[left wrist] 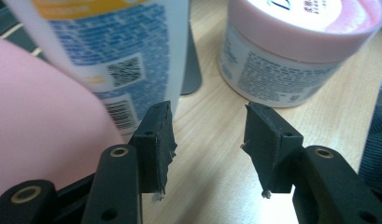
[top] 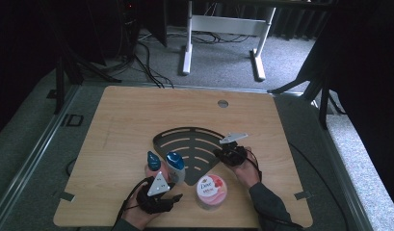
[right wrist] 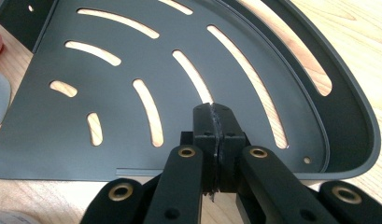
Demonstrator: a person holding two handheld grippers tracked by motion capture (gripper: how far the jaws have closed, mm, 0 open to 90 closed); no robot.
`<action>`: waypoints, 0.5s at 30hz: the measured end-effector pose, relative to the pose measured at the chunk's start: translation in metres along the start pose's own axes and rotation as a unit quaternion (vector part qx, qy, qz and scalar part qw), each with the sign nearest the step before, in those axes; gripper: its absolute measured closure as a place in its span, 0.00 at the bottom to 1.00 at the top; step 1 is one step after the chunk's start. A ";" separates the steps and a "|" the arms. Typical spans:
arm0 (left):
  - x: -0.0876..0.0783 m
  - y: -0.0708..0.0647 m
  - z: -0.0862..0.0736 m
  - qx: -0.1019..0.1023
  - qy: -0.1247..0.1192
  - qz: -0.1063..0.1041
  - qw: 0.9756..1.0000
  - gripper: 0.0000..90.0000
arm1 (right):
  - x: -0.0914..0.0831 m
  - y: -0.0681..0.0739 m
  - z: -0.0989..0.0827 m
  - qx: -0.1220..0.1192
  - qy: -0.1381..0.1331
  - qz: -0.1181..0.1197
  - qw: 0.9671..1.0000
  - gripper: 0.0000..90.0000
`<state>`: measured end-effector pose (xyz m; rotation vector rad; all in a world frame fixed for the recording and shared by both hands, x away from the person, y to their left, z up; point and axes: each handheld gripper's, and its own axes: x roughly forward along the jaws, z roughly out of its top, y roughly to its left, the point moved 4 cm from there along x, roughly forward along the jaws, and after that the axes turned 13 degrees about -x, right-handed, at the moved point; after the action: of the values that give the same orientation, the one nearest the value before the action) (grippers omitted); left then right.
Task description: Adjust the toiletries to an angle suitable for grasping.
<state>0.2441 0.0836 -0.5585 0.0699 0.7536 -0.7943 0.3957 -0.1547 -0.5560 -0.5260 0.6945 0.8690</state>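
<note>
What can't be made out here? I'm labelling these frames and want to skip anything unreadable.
- Pink bottle, left gripper view: cut off by the left edge; no label shows.
- White bottle: its top is cut off by the upper edge; its print is blurred.
- Dove jar, high view: the small print is too small to read.
- Right gripper, right gripper view: the shut jaws cover part of the black slotted shelf.

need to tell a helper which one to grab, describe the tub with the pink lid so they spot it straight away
On the wooden table, look at the near edge, just right of the two blue-capped bottles. The tub is short, round and squat, the only one with a flat pink lid.
</note>
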 end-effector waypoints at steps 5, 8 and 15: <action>-0.003 0.007 0.001 -0.007 -0.003 0.014 1.000 0.65 | 0.001 0.000 0.000 -0.001 0.000 0.001 1.000 0.99; -0.003 0.008 0.001 -0.004 -0.001 0.021 1.000 0.71 | 0.000 0.000 0.000 -0.001 -0.002 0.001 1.000 0.99; -0.010 0.019 0.002 -0.008 -0.003 0.045 0.999 0.98 | 0.000 0.000 -0.002 -0.002 -0.007 0.003 1.000 1.00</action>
<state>0.2539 0.1029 -0.5549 0.0874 0.7459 -0.7028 0.3949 -0.1557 -0.5571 -0.5218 0.6821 0.8793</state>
